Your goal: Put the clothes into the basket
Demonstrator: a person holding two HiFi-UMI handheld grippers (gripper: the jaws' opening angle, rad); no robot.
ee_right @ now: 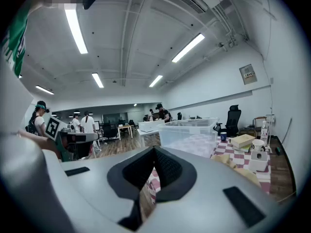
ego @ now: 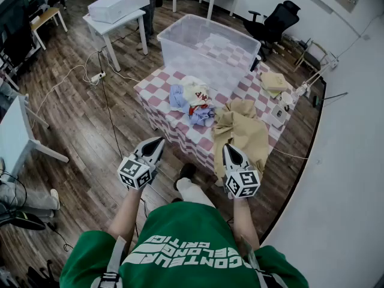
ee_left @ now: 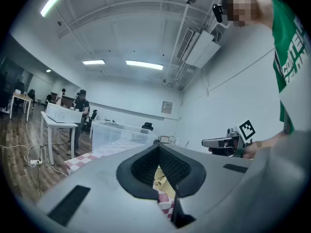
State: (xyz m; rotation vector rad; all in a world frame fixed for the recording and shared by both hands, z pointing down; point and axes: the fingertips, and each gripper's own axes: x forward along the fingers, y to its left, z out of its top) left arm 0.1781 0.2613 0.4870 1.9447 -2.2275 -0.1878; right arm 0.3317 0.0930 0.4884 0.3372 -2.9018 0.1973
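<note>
A clear plastic bin (ego: 207, 50) stands at the far end of a table with a pink-and-white checked cloth (ego: 159, 80). In front of the bin lies a pile of blue, cream and red clothes (ego: 192, 101). A tan garment (ego: 240, 134) hangs over the table's near right edge. My left gripper (ego: 157, 141) is shut and empty, in the air short of the table's near edge. My right gripper (ego: 230, 147) is shut and empty too, just before the tan garment. The bin (ee_right: 189, 132) appears ahead of the right gripper (ee_right: 154, 149), and the left gripper (ee_left: 158, 147) points level at the bin (ee_left: 119, 132).
Books (ego: 273, 80) and small white items (ego: 279, 110) sit on the table's right side. A white table with a box (ego: 114, 11) stands at the far left, with cables on the floor (ego: 96, 77). An office chair (ego: 279, 17) is behind the bin. People stand in the room's background (ee_right: 85, 123).
</note>
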